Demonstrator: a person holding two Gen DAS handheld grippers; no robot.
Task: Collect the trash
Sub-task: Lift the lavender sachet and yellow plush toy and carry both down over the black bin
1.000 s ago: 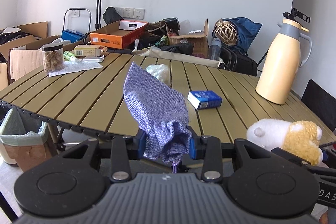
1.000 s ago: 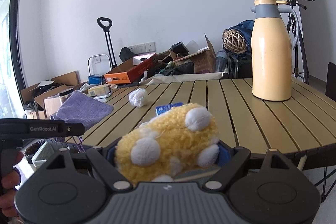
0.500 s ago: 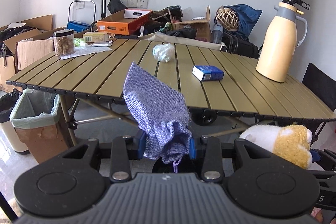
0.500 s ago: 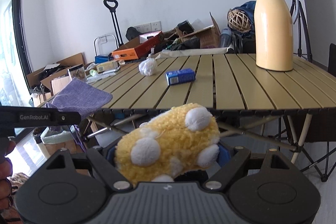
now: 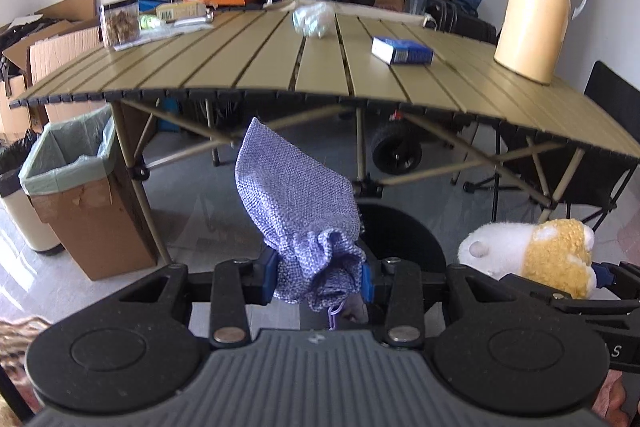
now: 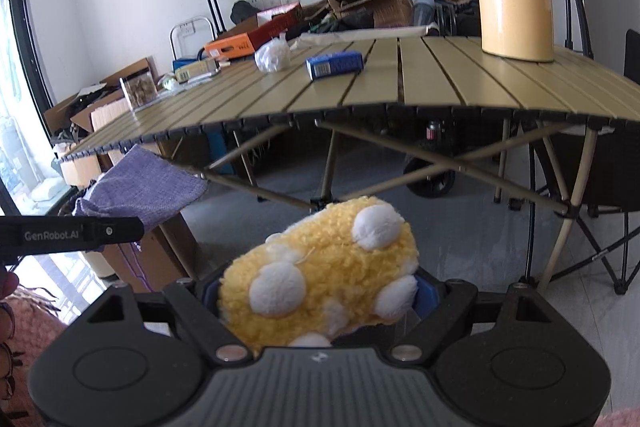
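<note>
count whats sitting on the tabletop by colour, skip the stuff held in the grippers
blue: 1, box
white: 1, crumpled bag
cream yellow: 1, jug
clear: 1, snack jar
beige: 1, flat box
green: 1, small item beside the jar
total: 6

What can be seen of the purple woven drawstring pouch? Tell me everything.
The purple woven drawstring pouch is a coarse lilac fabric bag, looking limp and flat. The left gripper is shut on its gathered neck, blue-padded fingers pinching the bunched cloth; a cord end dangles below. Its body sticks up and tilts left, in the air in front of the slatted olive table, touching nothing else.
</note>
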